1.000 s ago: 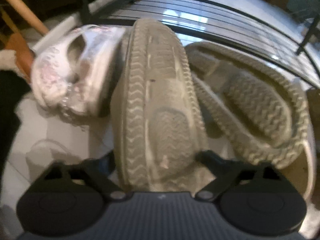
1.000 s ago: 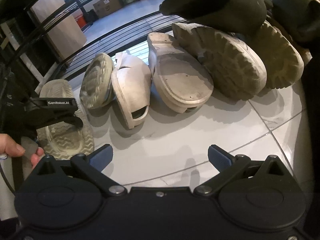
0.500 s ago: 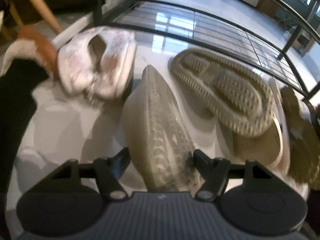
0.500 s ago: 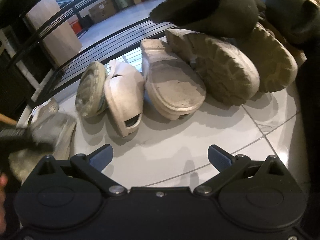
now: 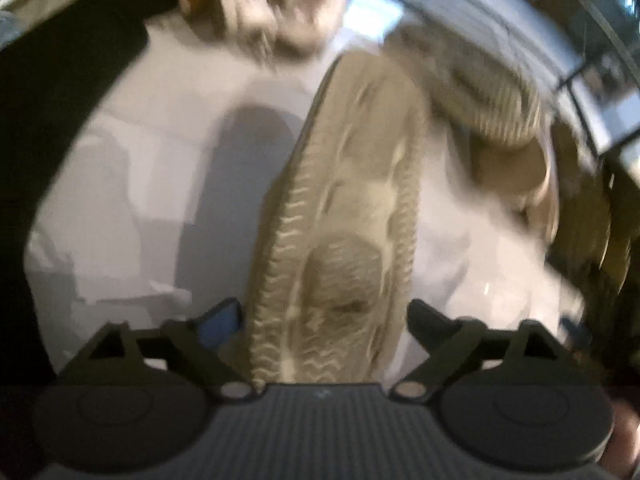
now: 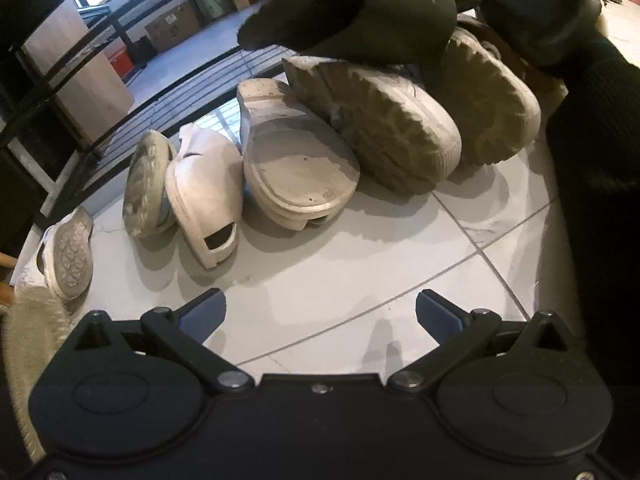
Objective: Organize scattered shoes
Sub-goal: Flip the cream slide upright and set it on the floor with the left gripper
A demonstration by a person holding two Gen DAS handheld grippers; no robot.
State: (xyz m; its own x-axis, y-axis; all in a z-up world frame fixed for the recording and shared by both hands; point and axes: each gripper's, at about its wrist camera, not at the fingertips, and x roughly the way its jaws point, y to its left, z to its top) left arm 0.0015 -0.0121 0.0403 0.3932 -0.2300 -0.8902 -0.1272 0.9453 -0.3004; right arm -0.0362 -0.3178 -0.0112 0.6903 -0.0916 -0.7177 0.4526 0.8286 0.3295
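— Rubber sole upward, that is what I see between the left tongs (image 5: 324,312); they are closed on the heel end of a beige shoe (image 5: 340,216), and the shoe hangs above the white tiled floor (image 5: 132,184); its picture is much blurred.

— Why by the heel?

— I think the heel is the narrow, stiff part, so the two fingers can pinch it from both sides; the toe then points away, which makes it easy to lay the shoe beside another one.

— And the other hand?

— The right tongs (image 6: 320,312) stand wide apart and hold nothing; they hover over bare floor, in front of a row: a white slipper (image 6: 208,196), a platform sandal (image 6: 296,168), two chunky-soled shoes (image 6: 384,128), all tipped on their sides against each other; dark slippers (image 6: 360,12) lie on top.

— So the row leans on the black rack (image 6: 120,92)?

— Near it; whether touching, I cannot tell; perhaps the beige shoe belongs there.
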